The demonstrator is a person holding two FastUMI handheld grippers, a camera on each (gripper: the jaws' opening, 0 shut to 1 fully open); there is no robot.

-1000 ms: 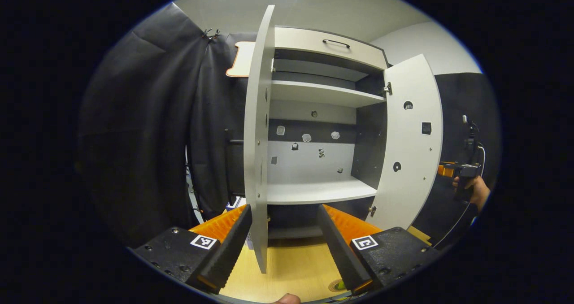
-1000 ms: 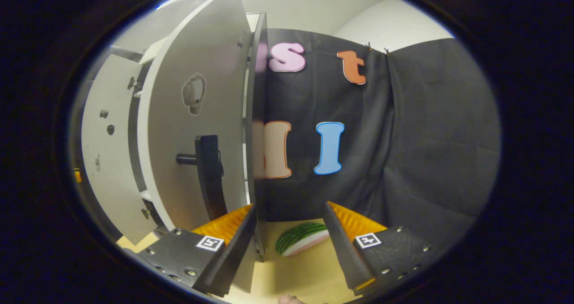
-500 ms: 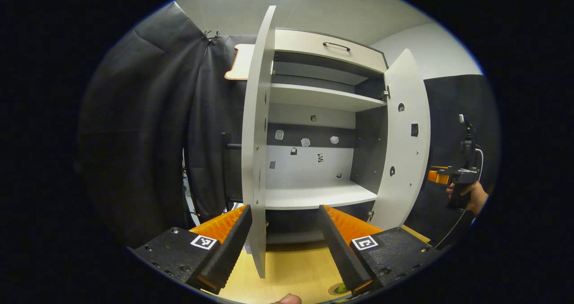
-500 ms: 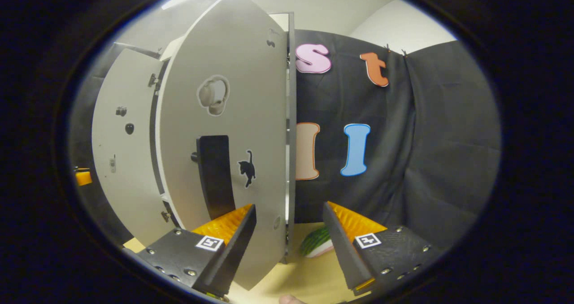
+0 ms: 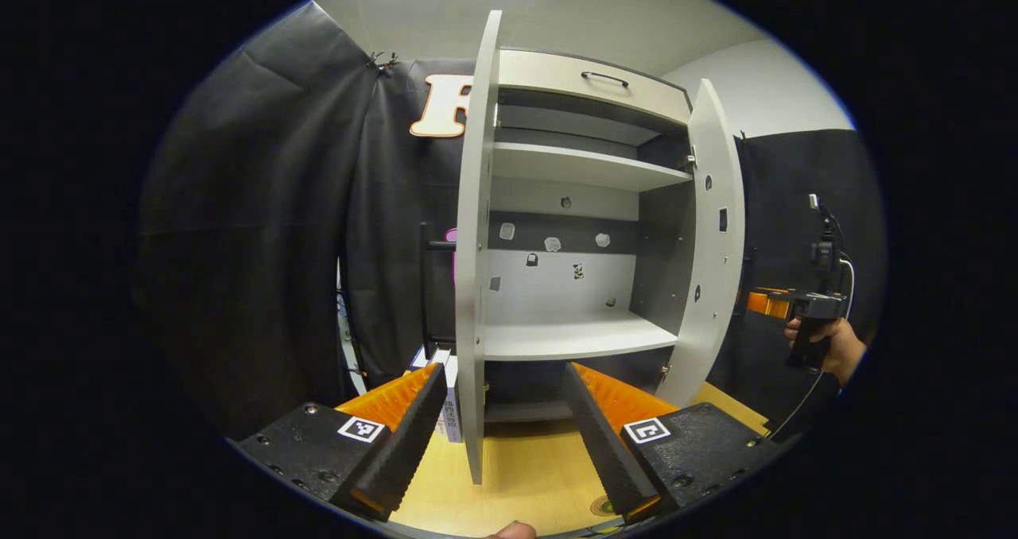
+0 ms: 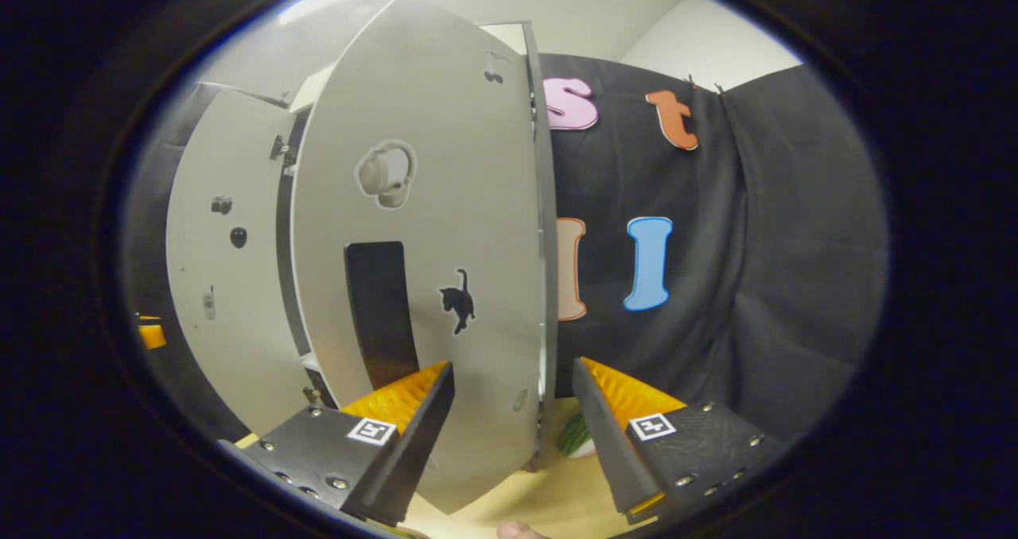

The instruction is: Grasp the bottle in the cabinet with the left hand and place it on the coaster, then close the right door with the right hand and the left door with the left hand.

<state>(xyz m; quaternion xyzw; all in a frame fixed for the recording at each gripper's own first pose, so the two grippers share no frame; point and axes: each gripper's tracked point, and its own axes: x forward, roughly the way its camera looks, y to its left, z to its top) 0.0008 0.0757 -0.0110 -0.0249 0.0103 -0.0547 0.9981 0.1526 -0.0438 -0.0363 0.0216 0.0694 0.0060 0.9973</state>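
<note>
The left gripper view looks straight into the open cabinet [image 5: 573, 229] from close range, its left door [image 5: 475, 245] edge-on at frame centre. The right gripper view faces the right door's [image 6: 429, 253] outer face, closer still. Both views share the two doors.

black cloth walls [image 5: 262, 205] | white ceiling [image 5: 557, 6] | wooden tabletop [image 5: 517, 483]

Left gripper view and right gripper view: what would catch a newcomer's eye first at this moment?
The white cabinet, both doors swung out and its shelves bare, stands centre in the left gripper view. The left door shows edge-on between the open left gripper fingers. In the right gripper view, the right door, with a black handle and a cat sticker, looms ahead of the open right gripper.
</note>
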